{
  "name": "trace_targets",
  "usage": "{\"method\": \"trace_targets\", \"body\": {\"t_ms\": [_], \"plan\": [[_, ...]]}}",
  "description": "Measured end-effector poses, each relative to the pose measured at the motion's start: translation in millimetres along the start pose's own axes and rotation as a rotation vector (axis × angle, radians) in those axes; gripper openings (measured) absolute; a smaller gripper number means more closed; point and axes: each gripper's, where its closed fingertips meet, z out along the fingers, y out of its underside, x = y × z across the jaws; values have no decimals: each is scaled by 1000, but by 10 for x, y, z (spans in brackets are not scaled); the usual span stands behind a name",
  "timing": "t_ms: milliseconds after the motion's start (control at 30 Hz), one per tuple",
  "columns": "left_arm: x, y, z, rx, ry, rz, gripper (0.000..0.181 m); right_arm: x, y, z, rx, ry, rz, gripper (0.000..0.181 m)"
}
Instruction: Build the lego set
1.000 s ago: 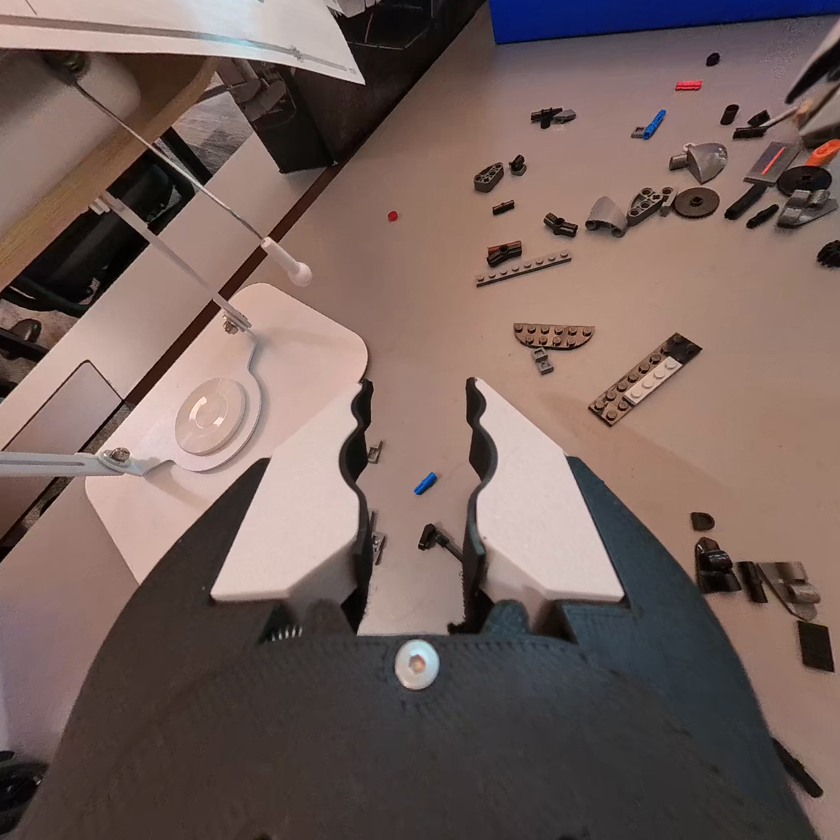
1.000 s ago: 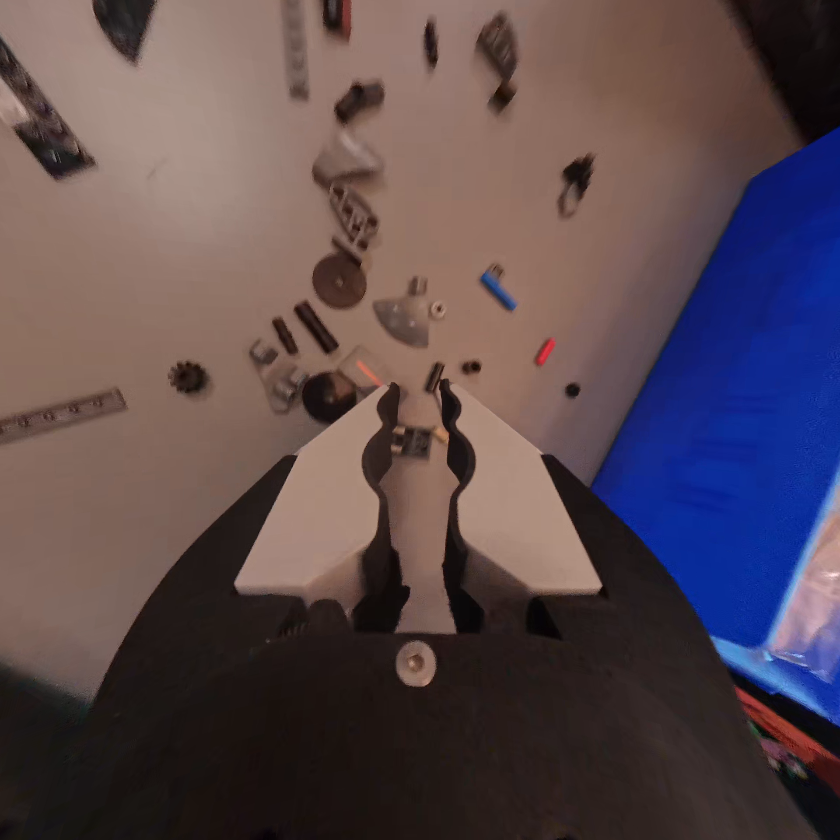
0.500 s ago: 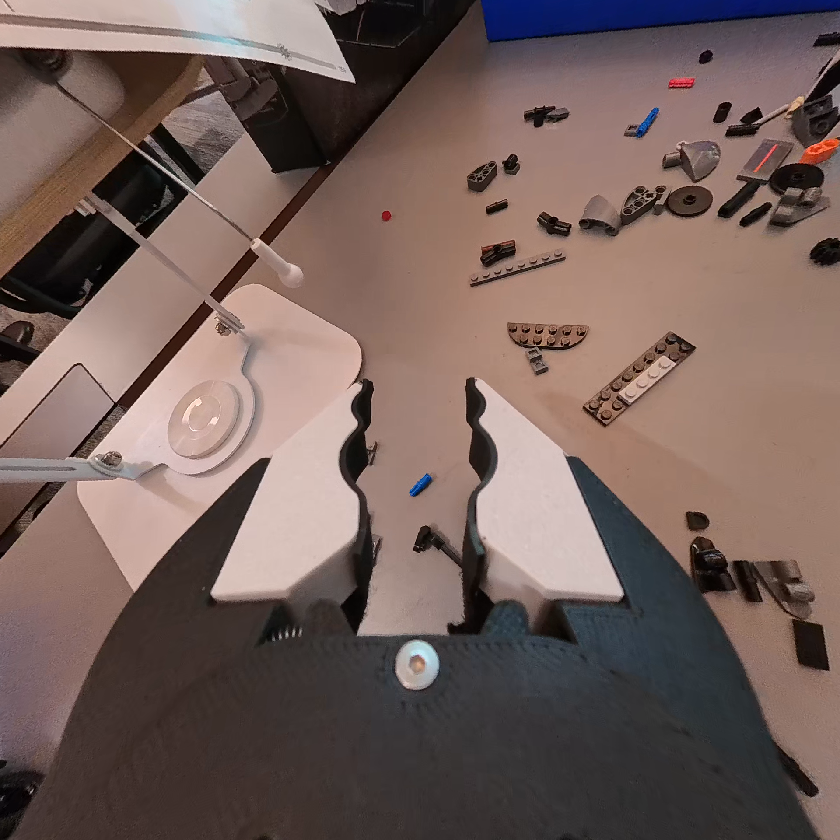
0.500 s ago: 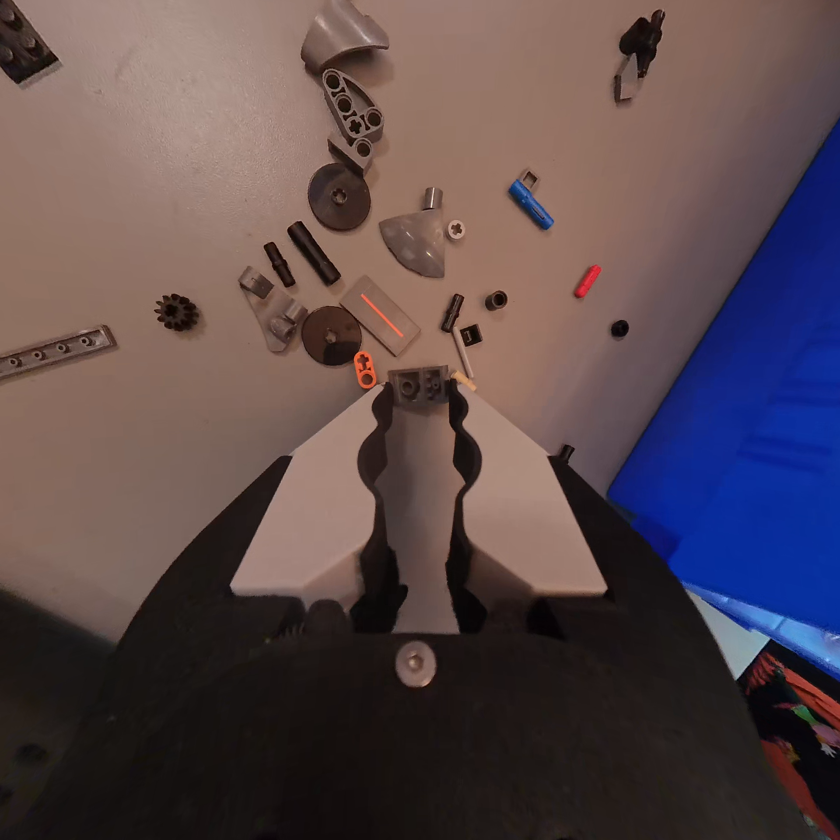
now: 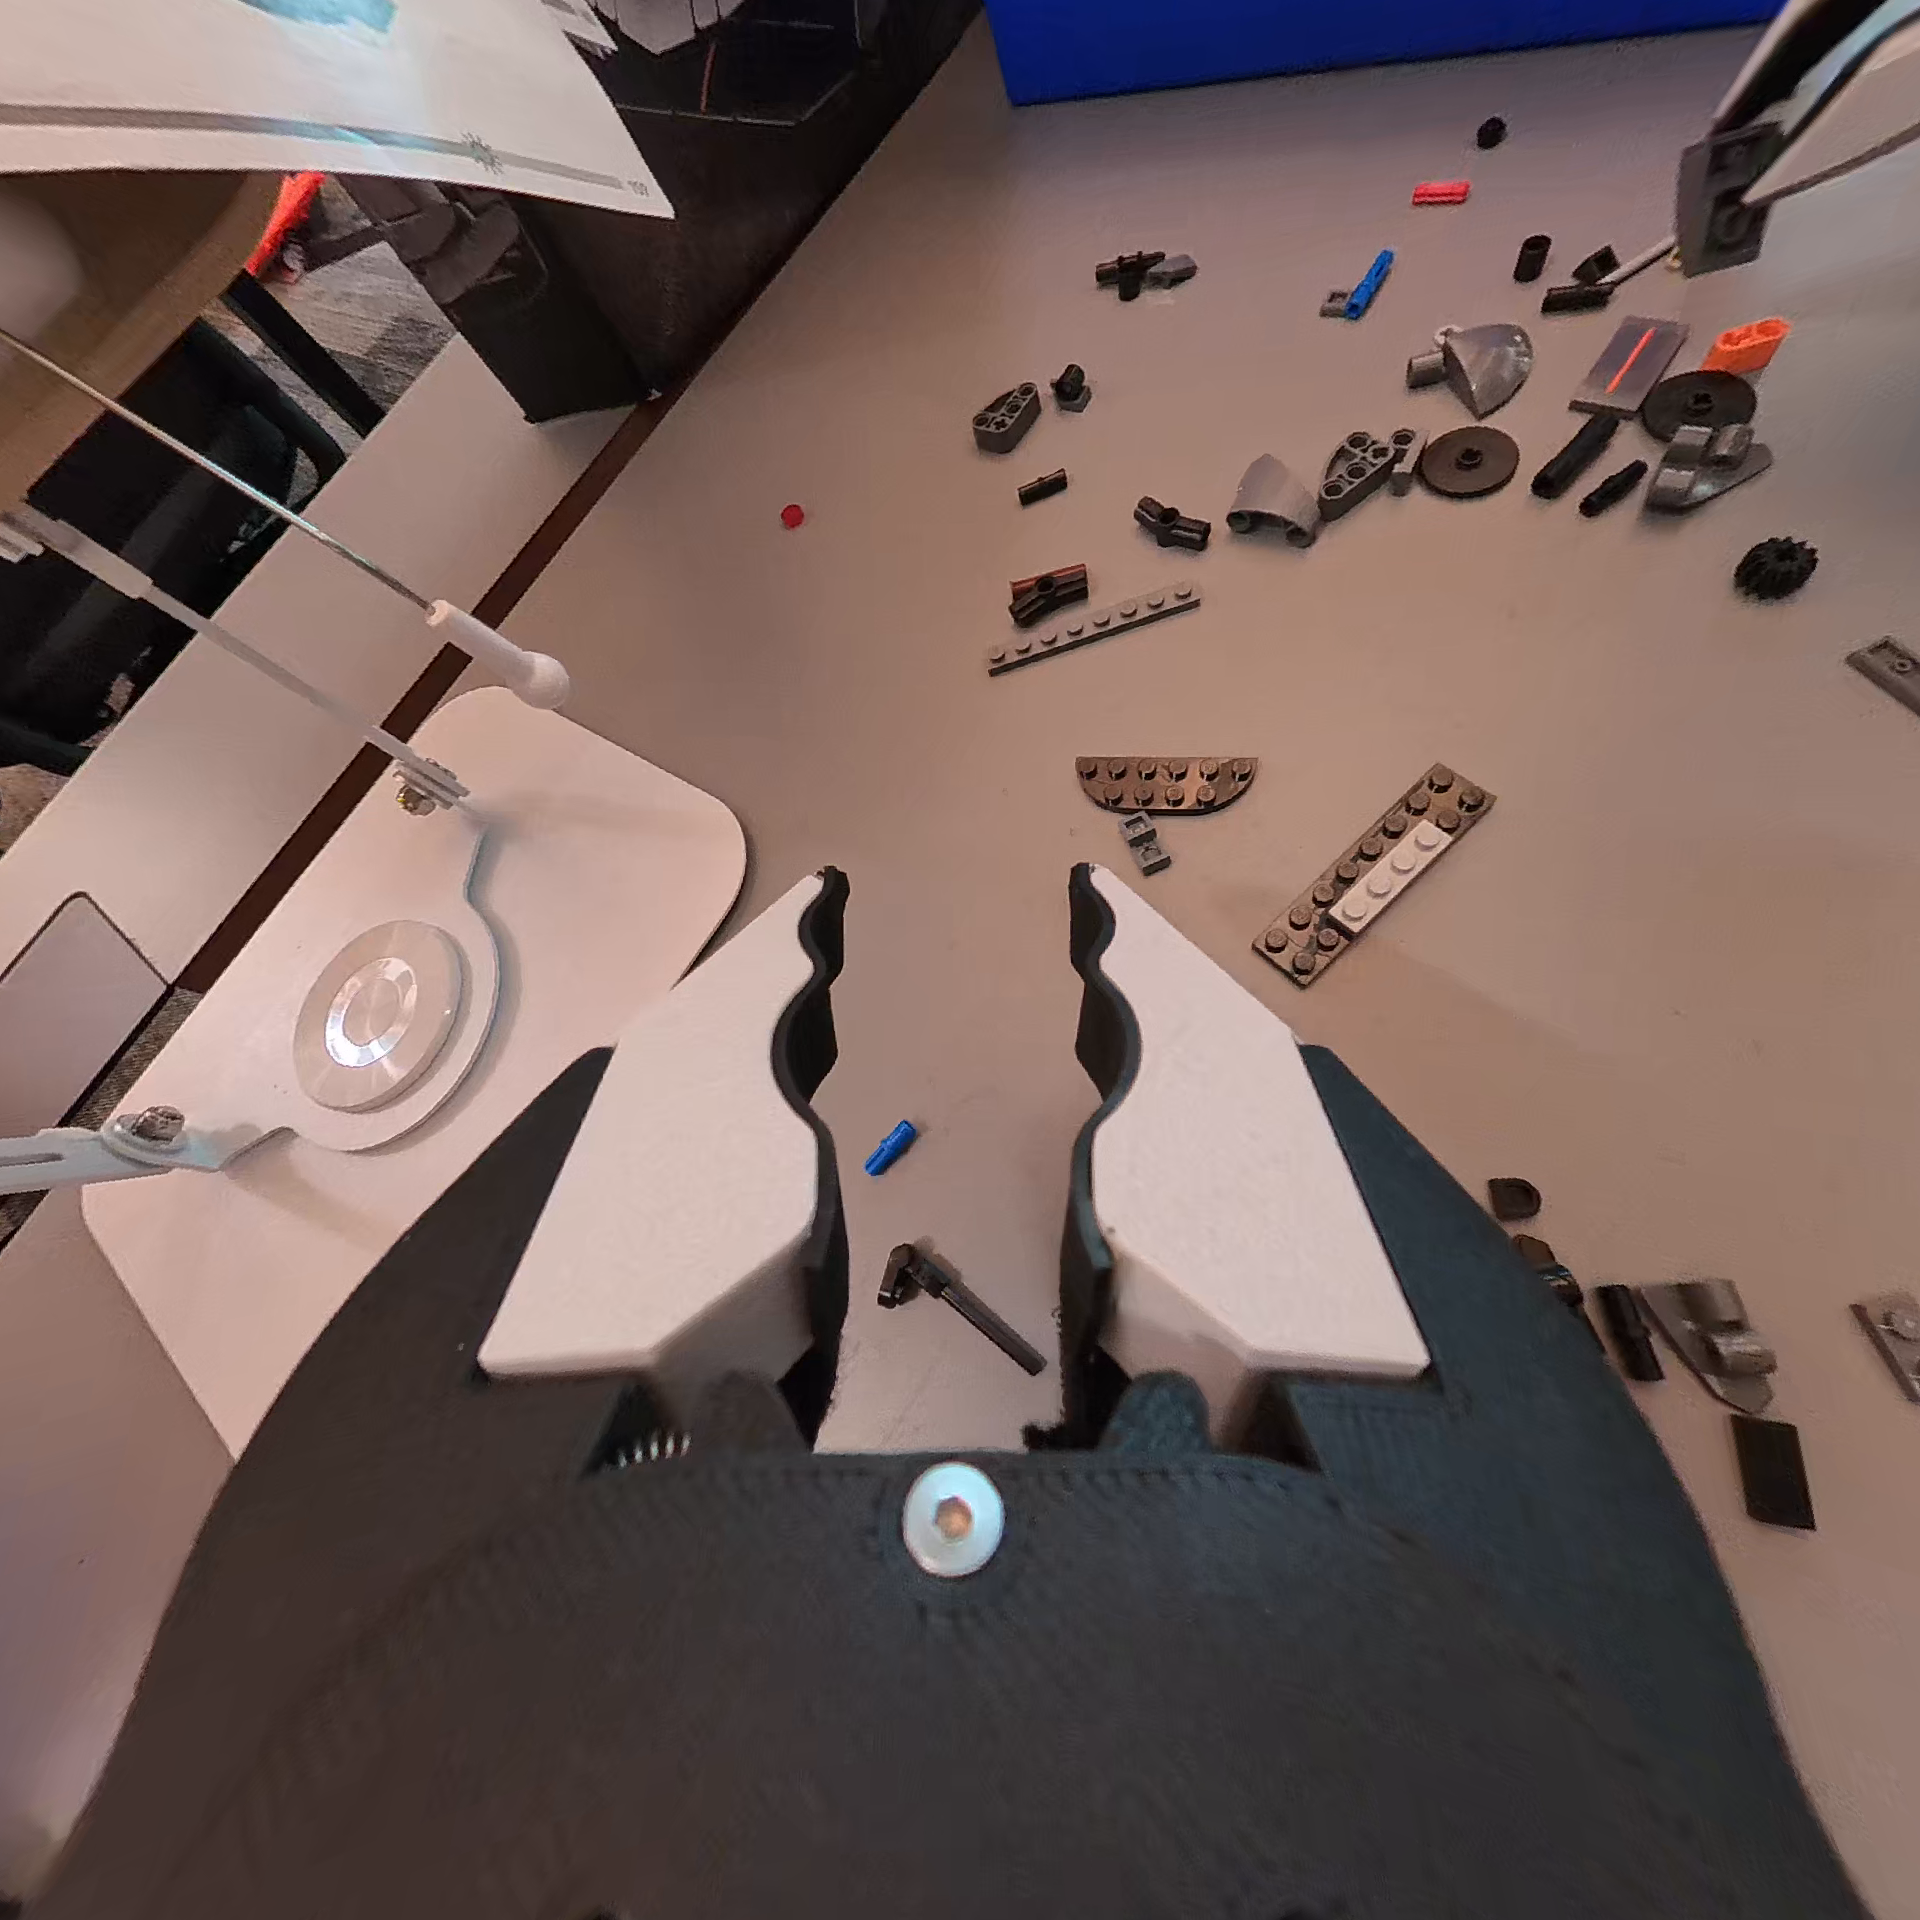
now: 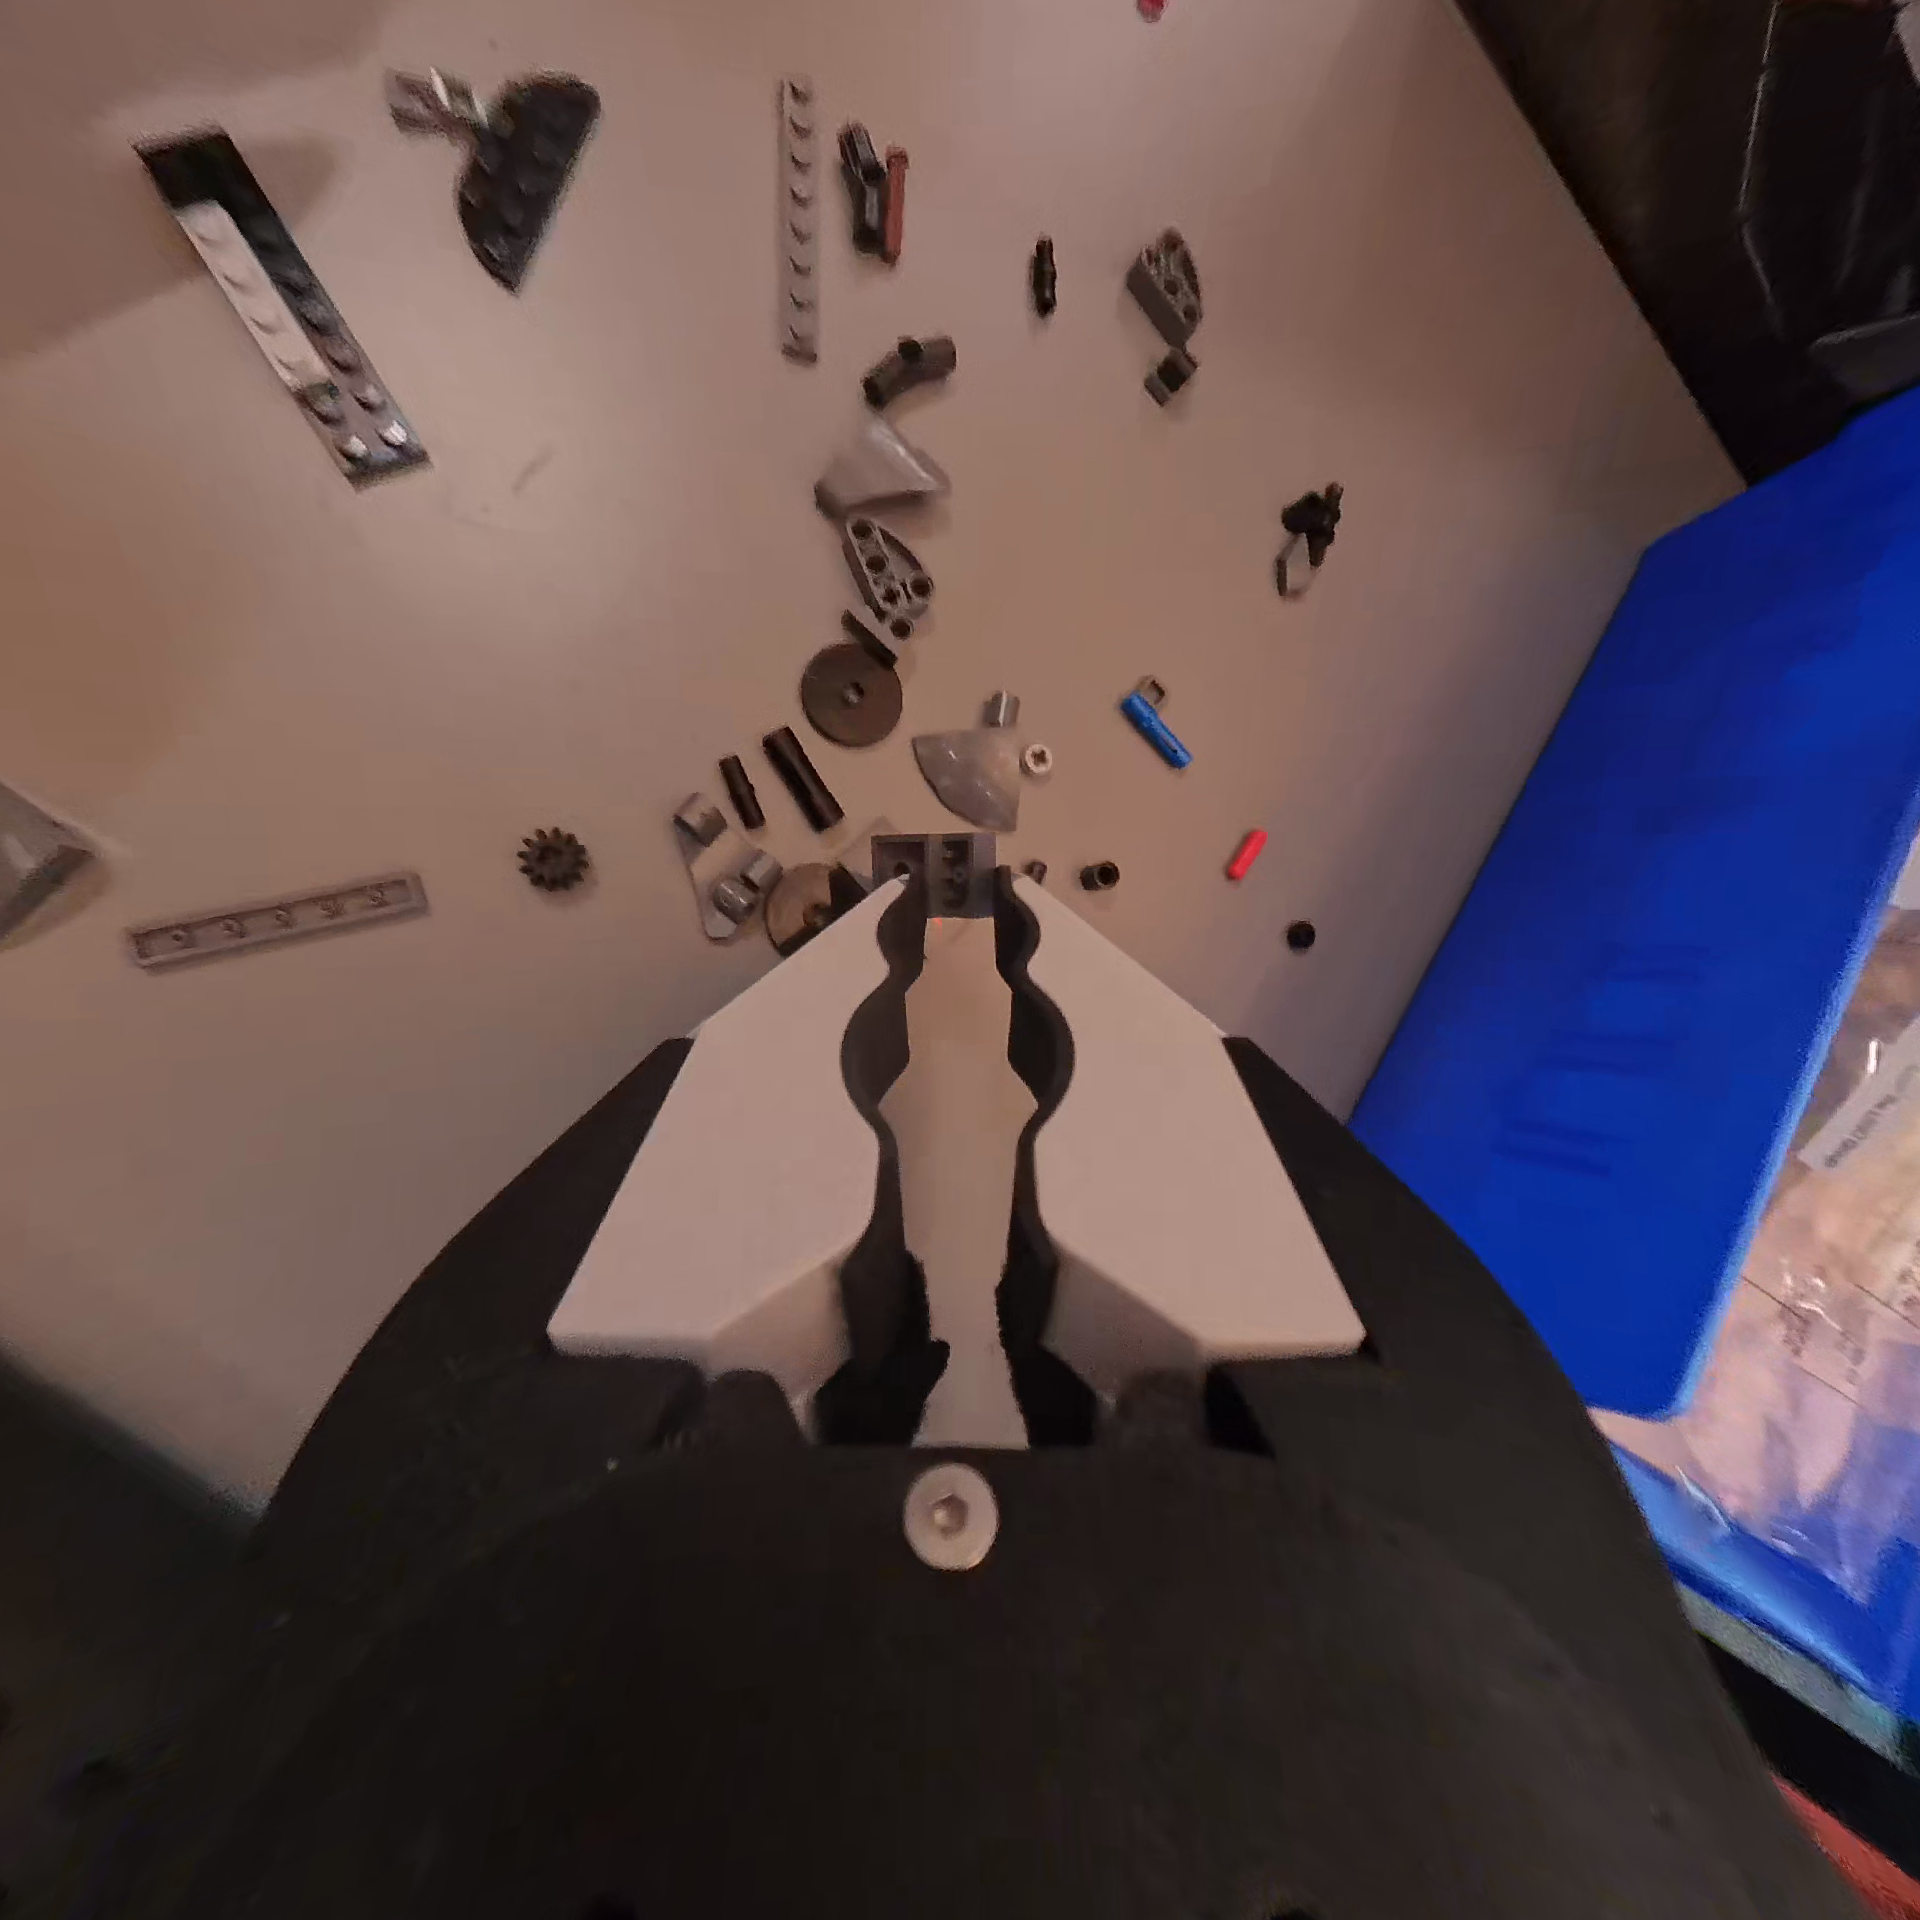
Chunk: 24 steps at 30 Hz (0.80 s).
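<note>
My left gripper (image 5: 954, 883) is open and empty, low over the table. A small blue pin (image 5: 890, 1148) and a black axle piece (image 5: 956, 1304) lie on the table between its fingers. My right gripper (image 6: 948, 891) is shut on a small dark grey brick (image 6: 935, 871) and holds it above the scattered parts. It also shows at the top right of the left wrist view (image 5: 1766, 125), with the brick (image 5: 1720, 208) at its tip. A black plate with a white plate on it (image 5: 1377, 878) (image 6: 281, 301) lies beside a dark half-round plate (image 5: 1169, 784) (image 6: 525, 171).
Several small grey, black, blue and red parts are scattered around a long grey plate (image 5: 1091, 629) (image 6: 798, 218). A blue box (image 6: 1662, 883) stands at the table's far side. A white stand base (image 5: 582, 831) with wire arms holds a paper sheet (image 5: 312, 104) at the left. Across from one pair of fingers to the other is roughly 25 centimetres. The dark half-round plate (image 6: 525, 171) lies around 8 centimetres away from my left fingertips. The left camera catches it too, in the left wrist view (image 5: 1167, 770).
My right gripper has closed on the dark grey brick and lifted it up from the table, so the parts look farther away. My left gripper has barely moved.
</note>
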Motion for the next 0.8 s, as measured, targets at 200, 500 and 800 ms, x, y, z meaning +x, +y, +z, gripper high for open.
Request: {"method": "trace_targets", "body": {"t_ms": [200, 500, 800], "plan": [[63, -34, 0, 16, 27, 0, 42, -171, -425, -110, 227, -76, -32, 12], [487, -405, -150, 215, 305, -134, 34, -611, -1079, -374, 559, -144, -164, 11], [905, -784, -523, 432, 806, -398, 27, -1031, -1407, -667, 791, -258, -268, 12]]}}
